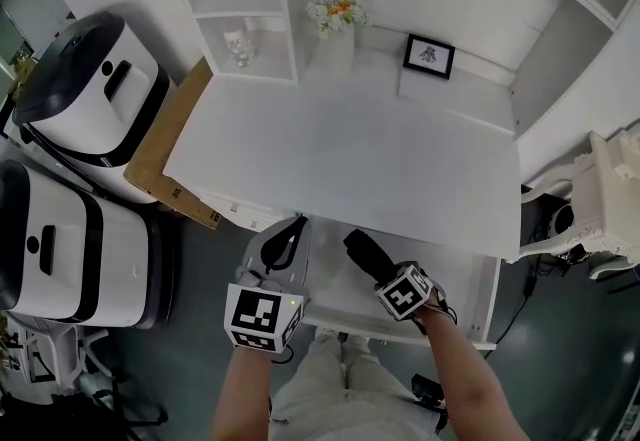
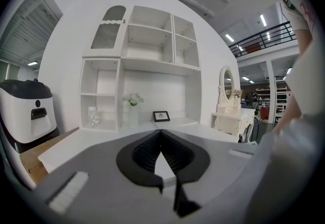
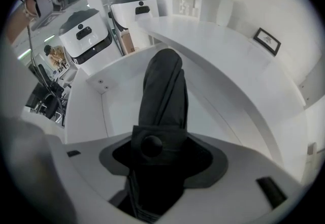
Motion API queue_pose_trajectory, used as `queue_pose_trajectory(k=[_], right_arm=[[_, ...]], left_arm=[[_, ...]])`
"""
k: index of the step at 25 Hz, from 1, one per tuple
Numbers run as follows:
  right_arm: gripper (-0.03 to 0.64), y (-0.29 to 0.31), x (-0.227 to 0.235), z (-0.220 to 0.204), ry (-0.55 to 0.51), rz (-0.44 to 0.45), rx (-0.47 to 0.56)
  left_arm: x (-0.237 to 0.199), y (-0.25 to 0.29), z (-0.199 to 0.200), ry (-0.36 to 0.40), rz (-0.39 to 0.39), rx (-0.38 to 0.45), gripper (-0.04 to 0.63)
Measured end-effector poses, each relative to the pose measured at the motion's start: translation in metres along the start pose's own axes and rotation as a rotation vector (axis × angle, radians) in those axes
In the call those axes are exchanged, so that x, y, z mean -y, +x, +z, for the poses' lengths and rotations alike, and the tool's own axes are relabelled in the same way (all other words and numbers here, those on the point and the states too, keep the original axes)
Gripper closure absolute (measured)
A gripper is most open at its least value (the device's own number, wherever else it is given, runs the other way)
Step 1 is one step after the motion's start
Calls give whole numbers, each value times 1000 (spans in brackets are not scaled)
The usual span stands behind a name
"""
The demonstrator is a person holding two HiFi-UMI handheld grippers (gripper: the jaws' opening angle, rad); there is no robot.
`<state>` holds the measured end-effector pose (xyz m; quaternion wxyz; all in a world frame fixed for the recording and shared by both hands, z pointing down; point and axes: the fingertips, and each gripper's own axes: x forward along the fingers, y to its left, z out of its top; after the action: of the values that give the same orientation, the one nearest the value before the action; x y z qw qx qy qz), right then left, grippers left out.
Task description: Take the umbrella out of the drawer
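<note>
- Head view first: the right claw (image 1: 383, 272) is clamped on the black umbrella (image 1: 363, 253), folded and strapped, just in front of the desk's near edge.
- Right gripper view confirms it. The right claw (image 3: 157, 153) grips the umbrella (image 3: 163, 88) at its strap and snap button, and the folded body sticks out ahead of the jaws.
- The umbrella hangs over the open white drawer (image 3: 85, 111), tip angled up toward the desk (image 3: 218, 50). Whether any part touches the drawer floor, I cannot tell.
- From above, the drawer (image 1: 470, 301) is pulled out below the desk (image 1: 340, 149), right in front of the person's legs.
- Over to the left claw (image 1: 296, 225): it hovers beside the umbrella, at the drawer's left corner.
- Left gripper view: the left claw (image 2: 161, 132) has its tips pressed together with nothing between them, pointing across the desk.
- At the back of the desk stand a vase (image 1: 338, 24) of flowers and a small frame (image 1: 429, 56).
- A shelf unit (image 1: 245, 9) sits at the back left.
- Left of the desk: a leaning cardboard sheet (image 1: 165, 144) and two black-and-white machines (image 1: 80, 89).
</note>
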<state>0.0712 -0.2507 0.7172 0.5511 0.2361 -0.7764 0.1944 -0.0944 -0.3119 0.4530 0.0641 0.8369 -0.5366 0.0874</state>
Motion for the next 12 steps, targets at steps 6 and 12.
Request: queue_pose_trajectory(k=[6,12], right_arm=[[359,-24,-4,10,-77,14,30],[359,-50,-7,24,-86,17,76]], left_arm=[[7,0,19,23,-7,34,586],[12,-3,42,48,-19,78,586]])
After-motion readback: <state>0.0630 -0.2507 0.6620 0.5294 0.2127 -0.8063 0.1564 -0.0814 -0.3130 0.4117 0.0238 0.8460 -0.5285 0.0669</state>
